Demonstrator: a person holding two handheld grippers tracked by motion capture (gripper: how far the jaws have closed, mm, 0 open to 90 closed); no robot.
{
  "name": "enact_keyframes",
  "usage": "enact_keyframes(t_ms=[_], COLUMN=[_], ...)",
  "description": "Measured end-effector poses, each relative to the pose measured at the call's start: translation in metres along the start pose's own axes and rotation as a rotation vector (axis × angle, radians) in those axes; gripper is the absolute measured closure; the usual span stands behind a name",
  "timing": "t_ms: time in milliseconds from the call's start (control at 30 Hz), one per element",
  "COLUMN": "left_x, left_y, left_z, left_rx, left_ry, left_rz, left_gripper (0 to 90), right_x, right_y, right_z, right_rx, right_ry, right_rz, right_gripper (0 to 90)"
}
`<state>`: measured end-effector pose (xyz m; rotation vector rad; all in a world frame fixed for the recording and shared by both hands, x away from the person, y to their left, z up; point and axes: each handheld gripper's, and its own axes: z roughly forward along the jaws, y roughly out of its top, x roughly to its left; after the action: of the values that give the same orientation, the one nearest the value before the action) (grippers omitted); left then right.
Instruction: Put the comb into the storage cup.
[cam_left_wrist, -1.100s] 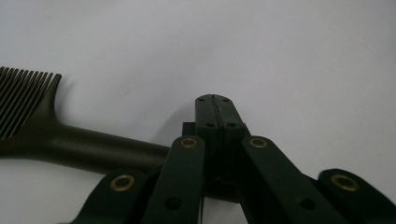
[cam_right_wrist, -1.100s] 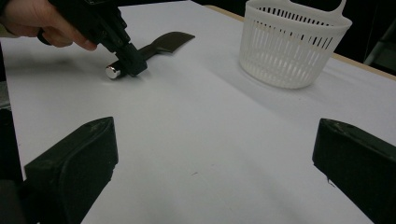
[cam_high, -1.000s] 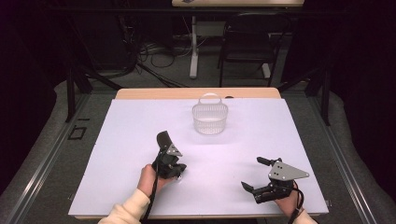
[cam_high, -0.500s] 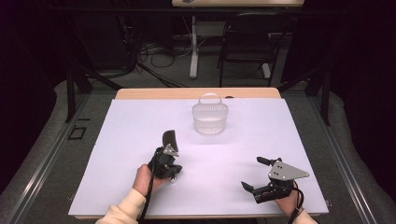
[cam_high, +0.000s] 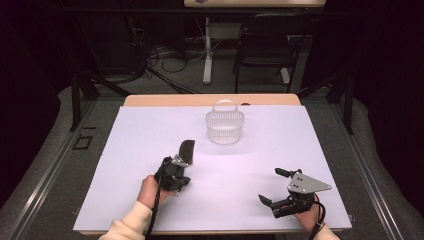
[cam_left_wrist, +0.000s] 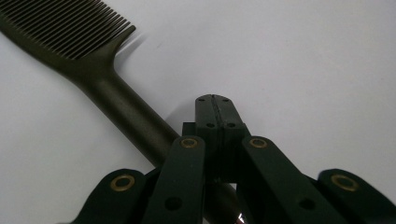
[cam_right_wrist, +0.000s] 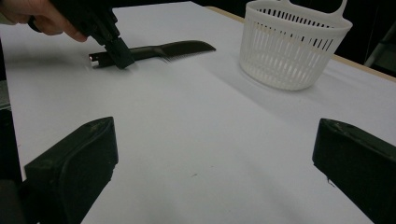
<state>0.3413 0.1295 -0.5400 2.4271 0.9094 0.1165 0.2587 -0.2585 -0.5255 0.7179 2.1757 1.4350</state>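
A black comb (cam_high: 187, 151) lies flat on the white sheet, left of centre, teeth end pointing away from the person. In the left gripper view its handle (cam_left_wrist: 107, 88) runs past the left side of the jaws and under the gripper. My left gripper (cam_high: 179, 165) is shut, jaw against jaw, with nothing between them, tips down at the comb's handle (cam_right_wrist: 140, 52). My right gripper (cam_high: 272, 186) rests open near the front right of the sheet, jaws wide apart and holding nothing (cam_right_wrist: 210, 158).
A white plastic basket (cam_high: 225, 127) with a handle stands at the back centre of the sheet (cam_high: 150, 130); in the right gripper view the basket (cam_right_wrist: 294, 46) looks to hold nothing. A chair and cables lie beyond the table's wooden far edge.
My left hand and gripper have shifted slightly left and toward the person along the comb's handle. The right gripper has stayed still and open.
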Motion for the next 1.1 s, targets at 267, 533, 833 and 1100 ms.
enact_keyframes(t_ms=[267,533,833,1100], left_x=[0.004,0.009,0.015,0.019], left_y=[-0.001,-0.002,-0.004,-0.004], left_z=[-0.003,-0.007,-0.010,-0.013], left_rx=[0.011,0.013,0.006,-0.001], left_ry=[0.018,0.044,0.074,0.095], left_rz=[0.003,0.003,-0.005,0.002], left_gripper=[90.0,90.0,90.0,90.0], right_x=[0.000,0.000,0.000,0.000], right_y=[0.000,0.000,0.000,0.000], right_z=[0.000,0.000,0.000,0.000], right_rx=[0.001,0.002,0.003,0.004], right_ry=[0.001,0.000,0.001,0.003], right_rz=[0.000,0.001,0.000,0.005], right_gripper=[0.0,0.0,0.0,0.0])
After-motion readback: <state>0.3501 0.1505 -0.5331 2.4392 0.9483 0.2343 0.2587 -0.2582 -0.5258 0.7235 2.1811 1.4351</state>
